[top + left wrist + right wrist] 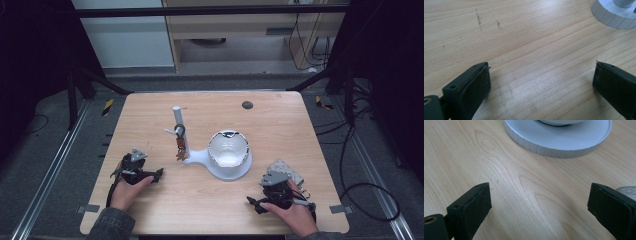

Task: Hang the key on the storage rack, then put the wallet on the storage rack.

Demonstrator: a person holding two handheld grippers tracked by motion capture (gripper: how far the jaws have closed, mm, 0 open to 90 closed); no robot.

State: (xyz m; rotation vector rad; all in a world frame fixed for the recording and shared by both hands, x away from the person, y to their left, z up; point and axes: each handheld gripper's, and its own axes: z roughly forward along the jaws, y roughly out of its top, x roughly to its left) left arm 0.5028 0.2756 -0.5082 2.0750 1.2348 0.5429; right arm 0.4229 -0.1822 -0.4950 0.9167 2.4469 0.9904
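Jaws wide apart (both grippers), holding nothing

surface (pixel 150 115): pale wood with a clear grain, smooth and matt; a few small dark scuffs in the left gripper view
stand base (pixel 564 143): white plastic by its look, matt, smooth on top, with a ribbed edge
post (pixel 178 120): white, smooth, same plastic look as the base
bowl (pixel 228 148): white and glossy, catching light on its inside
fingers (pixel 471 87): black; hard matt plastic frames, inner faces a rougher, slightly worn padding
floor (pixel 50 150): grey, dull, rough like carpet
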